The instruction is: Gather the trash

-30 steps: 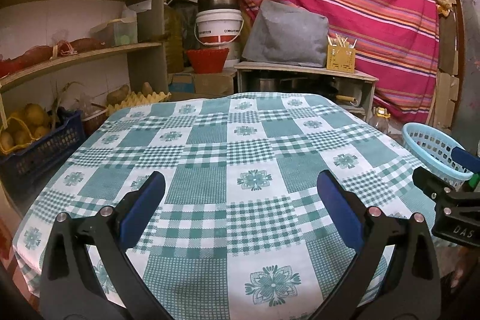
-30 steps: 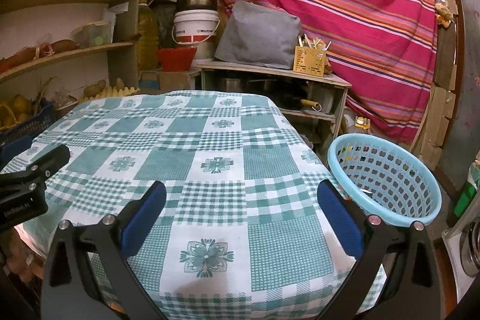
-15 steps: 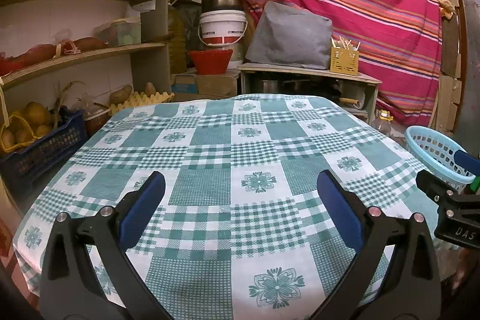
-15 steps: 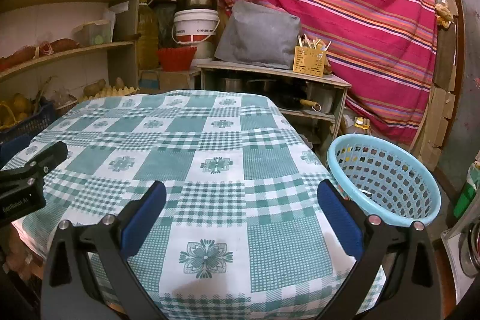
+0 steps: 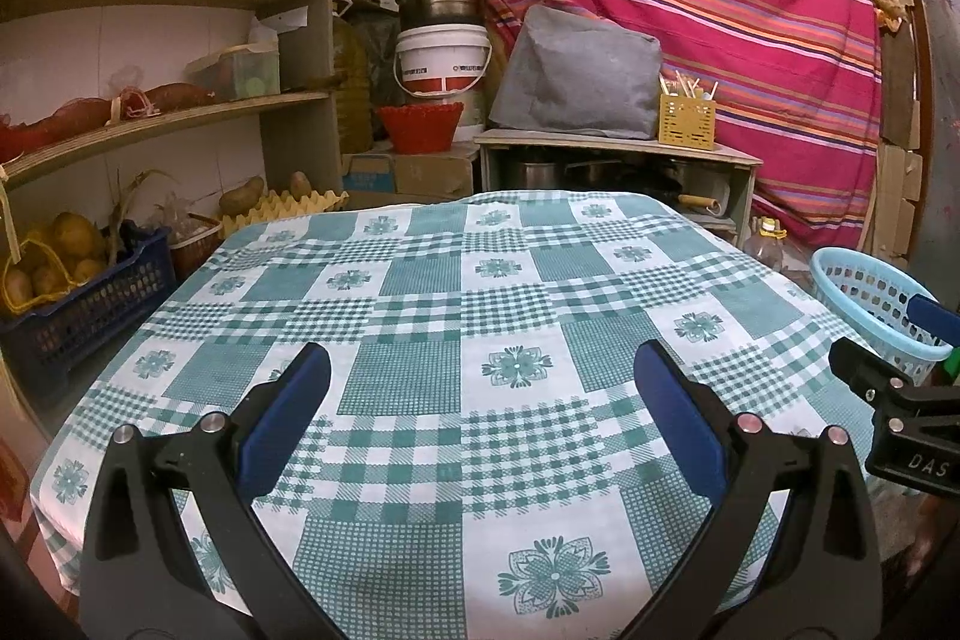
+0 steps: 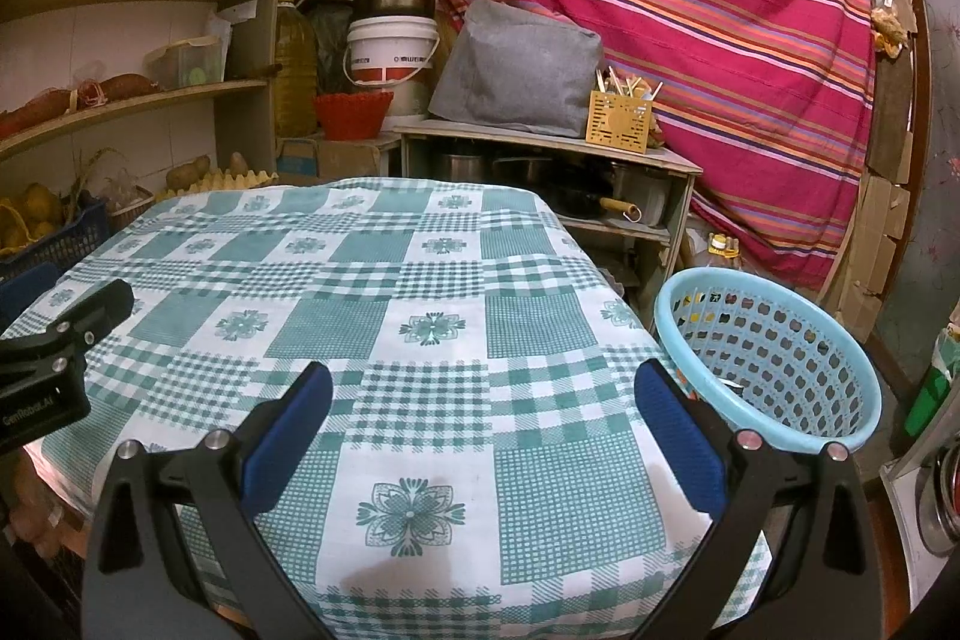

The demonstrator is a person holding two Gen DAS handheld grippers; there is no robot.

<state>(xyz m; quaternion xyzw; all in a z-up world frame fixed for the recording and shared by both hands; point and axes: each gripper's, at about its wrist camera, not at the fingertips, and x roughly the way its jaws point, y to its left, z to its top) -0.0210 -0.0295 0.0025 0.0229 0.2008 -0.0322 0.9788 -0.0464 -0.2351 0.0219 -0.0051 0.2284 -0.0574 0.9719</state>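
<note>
One light-blue plastic basket stands just beside the table's right edge, lower than the tabletop. Both grippers hover above the green-and-white checked tablecloth, the left gripper and right gripper each with fingers spread wide, gripping nothing. Striped red fabric hangs behind.

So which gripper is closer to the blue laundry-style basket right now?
Right. The right gripper hangs beside the basket at the table's right edge; the left gripper is over the table's middle, farther left.
</note>
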